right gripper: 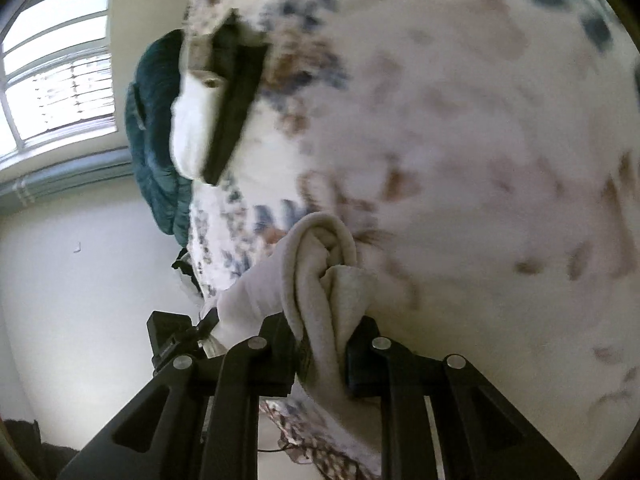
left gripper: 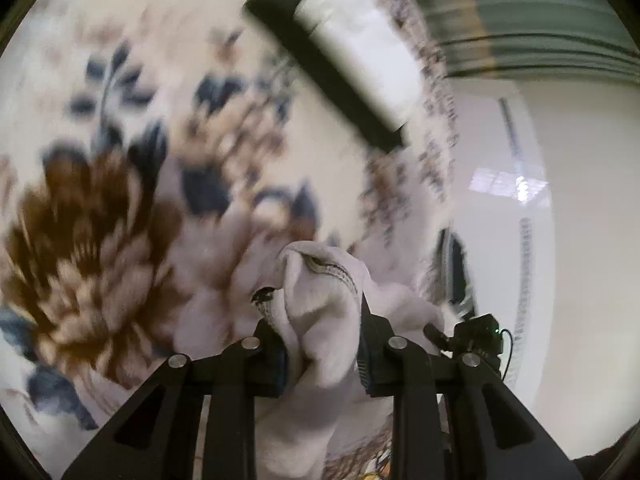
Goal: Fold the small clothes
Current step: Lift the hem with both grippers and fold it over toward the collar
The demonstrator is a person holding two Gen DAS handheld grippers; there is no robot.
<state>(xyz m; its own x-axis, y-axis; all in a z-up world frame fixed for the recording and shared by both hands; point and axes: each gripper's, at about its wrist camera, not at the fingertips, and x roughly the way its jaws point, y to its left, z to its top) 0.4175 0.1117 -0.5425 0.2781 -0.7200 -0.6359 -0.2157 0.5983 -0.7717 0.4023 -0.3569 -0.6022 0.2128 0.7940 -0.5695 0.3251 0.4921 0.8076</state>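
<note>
- Left wrist view first: black fingers (left gripper: 276,360) of the left gripper (left gripper: 320,344) sit right under the lens, clamped on a bunched fold of the white garment (left gripper: 320,320), its stitched hem showing at the top of the bunch.
- Beyond that bunch spreads the floral bedspread (left gripper: 120,184), big brown bloom to its left, all of it smeared by motion blur.
- Farther up the bedspread from the bunch lie a black item and white item (left gripper: 360,48) side by side; too blurred to name.
- To the right of the bunch, a black device with a green light (left gripper: 478,334) peeks in, seemingly the other gripper close alongside.
- Right wrist view now: right gripper (right gripper: 324,344) is pinched on a rolled edge of the pale cloth (right gripper: 320,272), which drapes down between its fingers (right gripper: 362,344).
- Behind the cloth, the same floral spread (right gripper: 480,160); a teal blanket (right gripper: 154,128) is heaped off its far left edge, with a window (right gripper: 60,80) beyond.
- My read: both grips secured, cloth lifted clear of the bed, so this is the carry-and-spread stage ahead of a fold.
- Next move calls for drawing the two held edges apart to tension the cloth, then laying it flat on the spread before any crease.
</note>
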